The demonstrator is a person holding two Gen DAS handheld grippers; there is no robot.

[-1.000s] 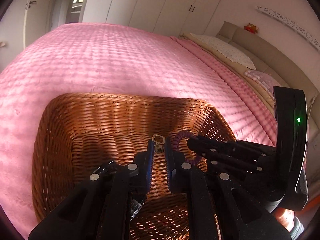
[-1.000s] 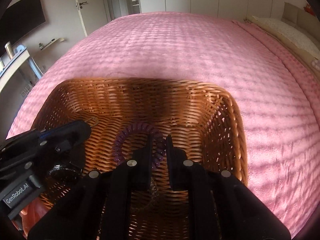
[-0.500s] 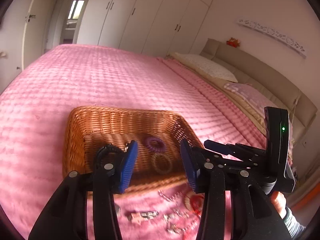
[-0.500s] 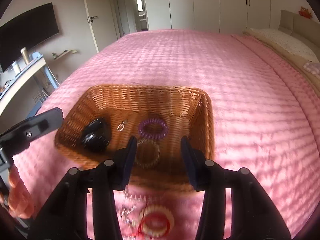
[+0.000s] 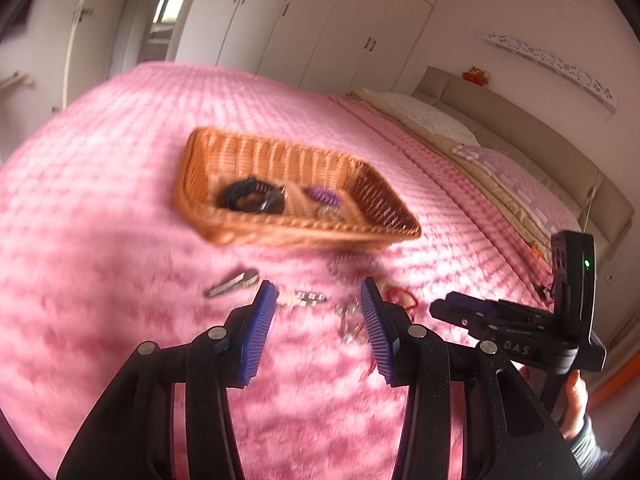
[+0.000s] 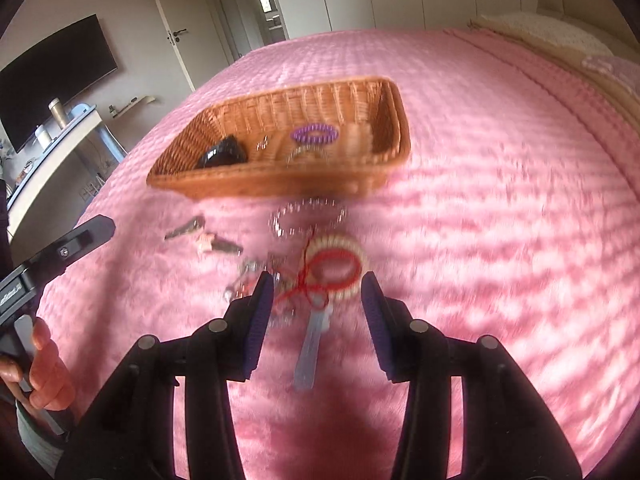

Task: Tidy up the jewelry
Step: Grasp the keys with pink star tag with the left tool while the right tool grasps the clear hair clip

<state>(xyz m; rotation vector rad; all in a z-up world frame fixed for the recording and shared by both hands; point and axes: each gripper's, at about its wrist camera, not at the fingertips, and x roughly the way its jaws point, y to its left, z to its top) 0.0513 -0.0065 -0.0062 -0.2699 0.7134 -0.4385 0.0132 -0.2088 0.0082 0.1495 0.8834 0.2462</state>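
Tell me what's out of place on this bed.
Several pieces lie loose on the pink bedspread in front of the wicker basket instead of inside it: a cream and red bracelet, a silver chain, small metal pieces. Nothing looks spilled or broken, though blur hides detail.

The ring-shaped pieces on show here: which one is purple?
The coiled purple hair tie inside the wicker basket. The other rings differ: a cream beaded bracelet with a red cord loop on the pink bedspread.

Jewelry [image 6: 320,268] before wicker basket [image 6: 280,178]
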